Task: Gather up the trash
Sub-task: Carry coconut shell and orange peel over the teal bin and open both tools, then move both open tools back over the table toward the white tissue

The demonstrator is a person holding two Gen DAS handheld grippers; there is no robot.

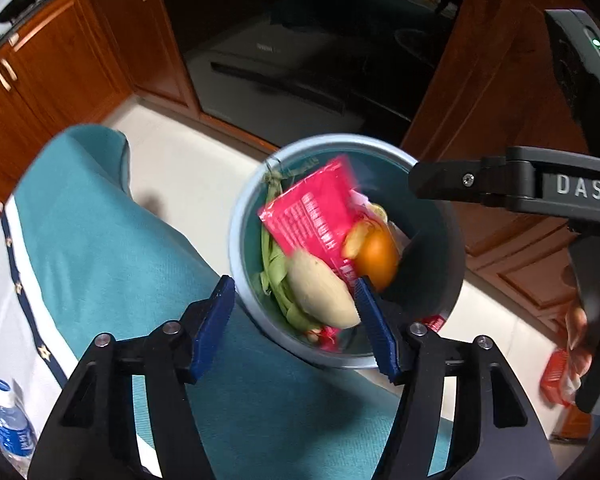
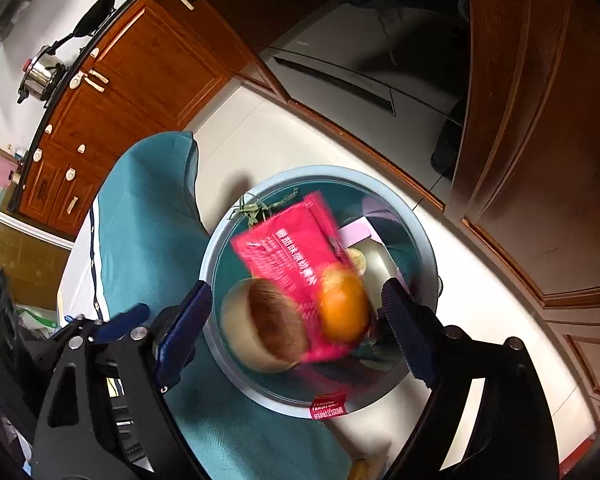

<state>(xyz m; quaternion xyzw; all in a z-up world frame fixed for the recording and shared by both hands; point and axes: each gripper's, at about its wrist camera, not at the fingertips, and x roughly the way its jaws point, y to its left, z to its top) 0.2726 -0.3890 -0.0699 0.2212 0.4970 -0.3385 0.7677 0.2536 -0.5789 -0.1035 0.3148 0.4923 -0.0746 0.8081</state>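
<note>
Kitchen floor, bin [image 2: 220, 248] w/ red packet [image 2: 288, 256] | both hand-held grippers spread, empty | steel pot [image 2: 40, 76] (R view only)

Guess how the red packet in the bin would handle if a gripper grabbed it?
Probably floppy: the red packet is a thin, flat wrapper leaning across other trash in the bin. Likely light for its size, since it looks empty. Its glossy film may slip between pads, so pinching an edge seems safer.
</note>
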